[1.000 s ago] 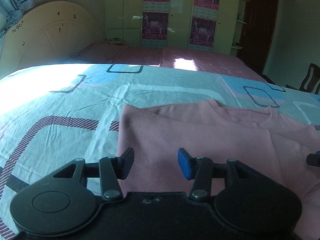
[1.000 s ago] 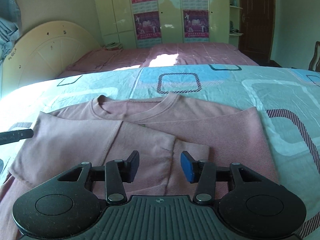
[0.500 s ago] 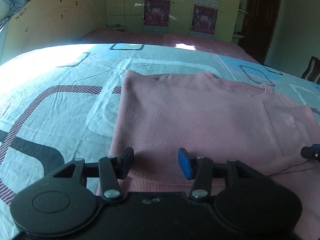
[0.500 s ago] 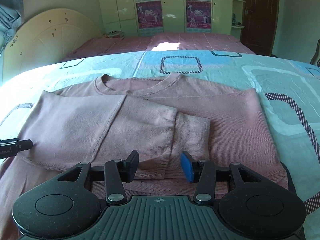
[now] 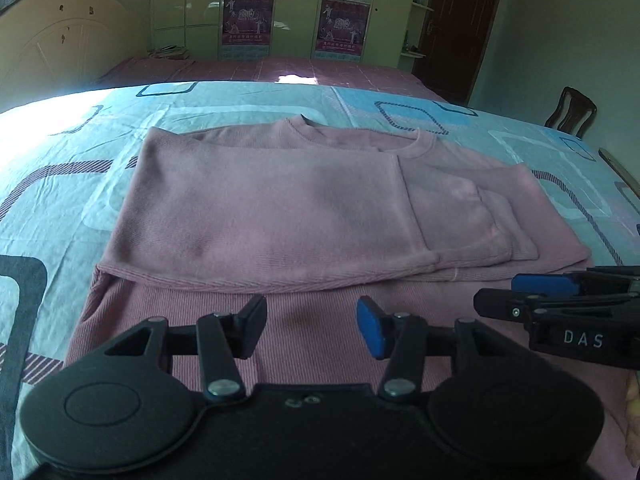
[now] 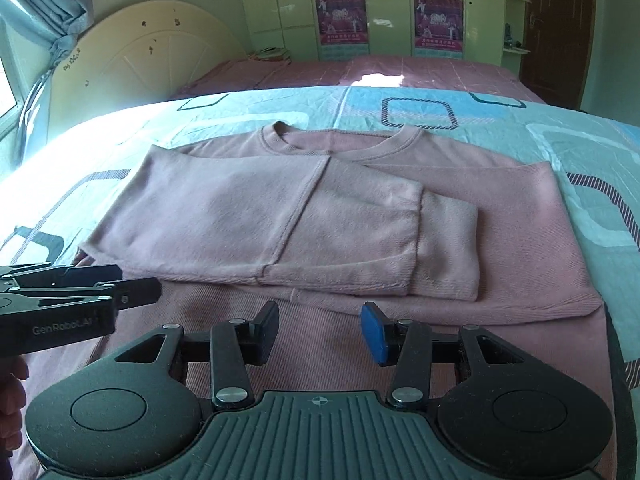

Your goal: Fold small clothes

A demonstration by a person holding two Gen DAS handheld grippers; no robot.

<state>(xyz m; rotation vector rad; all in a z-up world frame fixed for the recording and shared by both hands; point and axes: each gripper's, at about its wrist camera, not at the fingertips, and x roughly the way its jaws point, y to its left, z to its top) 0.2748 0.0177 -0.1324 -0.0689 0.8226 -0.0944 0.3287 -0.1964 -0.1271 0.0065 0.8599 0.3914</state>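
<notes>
left claw [image 5: 311,327] and right claw [image 6: 319,331] both stand spread, pinching nothing, side by side over the near hem of the pink top [image 5: 280,200]. the top lies flat on the bed [image 5: 60,184] just ahead of them, sleeves folded across its chest, likely so the hem can be lifted next and folded up toward the collar.

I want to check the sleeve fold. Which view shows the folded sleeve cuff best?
The right wrist view: the sleeve cuff lies near the middle, whole, on the pink sweater. In the left wrist view the cuff sits off to the right, smaller and blurred.
</notes>
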